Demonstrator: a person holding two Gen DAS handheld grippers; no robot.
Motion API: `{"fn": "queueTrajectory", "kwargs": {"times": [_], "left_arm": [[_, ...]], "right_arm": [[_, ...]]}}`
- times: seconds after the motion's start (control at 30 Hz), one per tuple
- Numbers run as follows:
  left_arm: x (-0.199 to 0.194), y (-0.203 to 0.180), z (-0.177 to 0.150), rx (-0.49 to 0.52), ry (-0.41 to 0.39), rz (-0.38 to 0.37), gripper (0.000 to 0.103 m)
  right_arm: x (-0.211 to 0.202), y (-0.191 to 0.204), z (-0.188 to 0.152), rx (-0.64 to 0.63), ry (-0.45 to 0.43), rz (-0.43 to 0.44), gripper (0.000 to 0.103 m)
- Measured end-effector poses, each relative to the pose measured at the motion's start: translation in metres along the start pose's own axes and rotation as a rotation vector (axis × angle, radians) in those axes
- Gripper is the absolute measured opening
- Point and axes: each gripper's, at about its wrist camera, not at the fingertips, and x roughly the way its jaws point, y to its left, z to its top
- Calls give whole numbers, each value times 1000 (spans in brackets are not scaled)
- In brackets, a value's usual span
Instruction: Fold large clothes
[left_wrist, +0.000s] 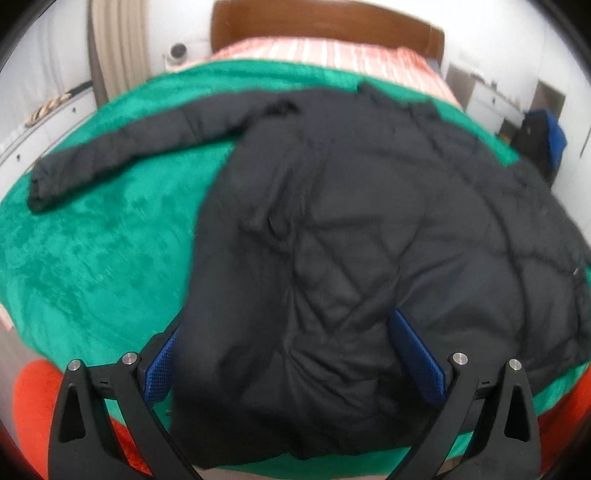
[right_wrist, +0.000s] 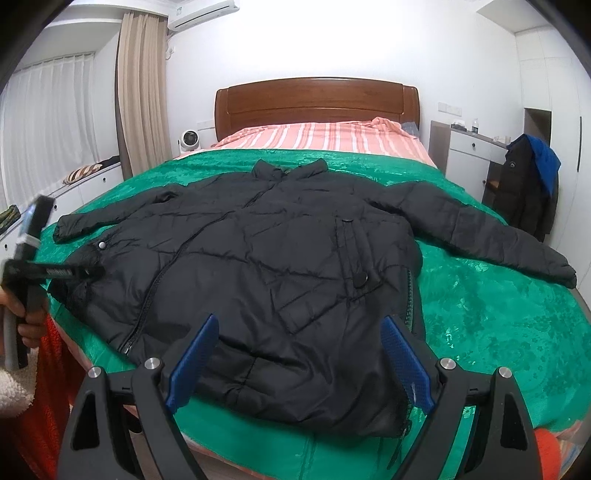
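— On the green plush blanket (right_wrist: 480, 314), where does the coat lie?

— My black quilted puffer jacket (right_wrist: 258, 258) lies flat, front up, collar toward the brown wooden headboard (right_wrist: 314, 99), both sleeves spread out to the sides.

— And your claws?

— My right gripper (right_wrist: 299, 354) hangs over the hem, blue pads wide apart, nothing pinched. My left gripper (left_wrist: 284, 354) sits at the jacket's left edge; its blue pads (left_wrist: 417, 362) stand apart with the dark fabric bulging between them, though I can't tell if they press it.

— Anything behind?

— A pink striped sheet (right_wrist: 325, 136) beyond the blanket.
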Motion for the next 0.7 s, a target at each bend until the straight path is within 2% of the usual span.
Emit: {"fn": "queueTrajectory", "kwargs": {"times": [0.17, 0.43, 0.7], "left_arm": [[4, -5, -4, 15, 2, 19, 103], [12, 1, -6, -19, 37, -19, 103], [10, 1, -5, 13, 51, -42, 103]], "right_arm": [[3, 0, -1, -1, 11, 5, 89], [7, -5, -2, 31, 30, 17, 89], [6, -5, -2, 25, 28, 20, 89]]}}
